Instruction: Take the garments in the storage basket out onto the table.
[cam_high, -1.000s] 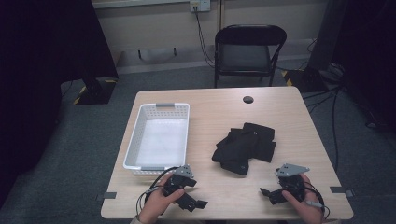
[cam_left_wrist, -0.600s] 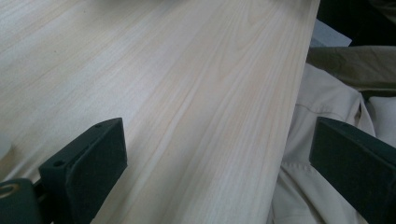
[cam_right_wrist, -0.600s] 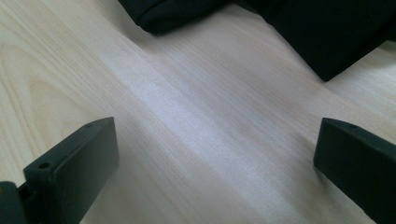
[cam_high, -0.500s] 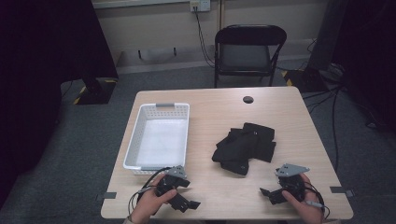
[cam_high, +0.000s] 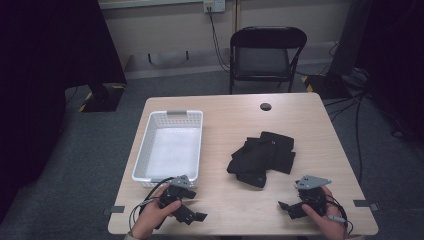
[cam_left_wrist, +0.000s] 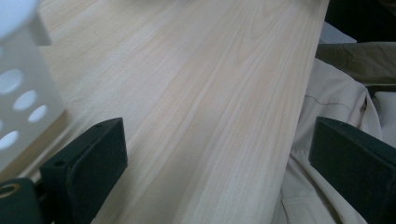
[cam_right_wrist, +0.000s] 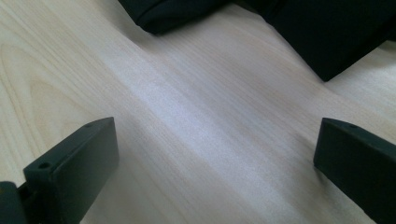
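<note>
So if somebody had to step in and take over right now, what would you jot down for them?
Left gripper: jaws wide open, nothing between them, low at the near table edge just in front of the white basket.
Right gripper: jaws wide open, nothing between them, at the near right of the table, pointing toward the black clothes.
Things: the black clothes lie in a loose heap mid-table, right of the basket and apart from it. The basket looks empty.
Done: nothing picked up yet.
Left: probably grasp the clothes and move them to the basket; the right gripper is the nearer one.
</note>
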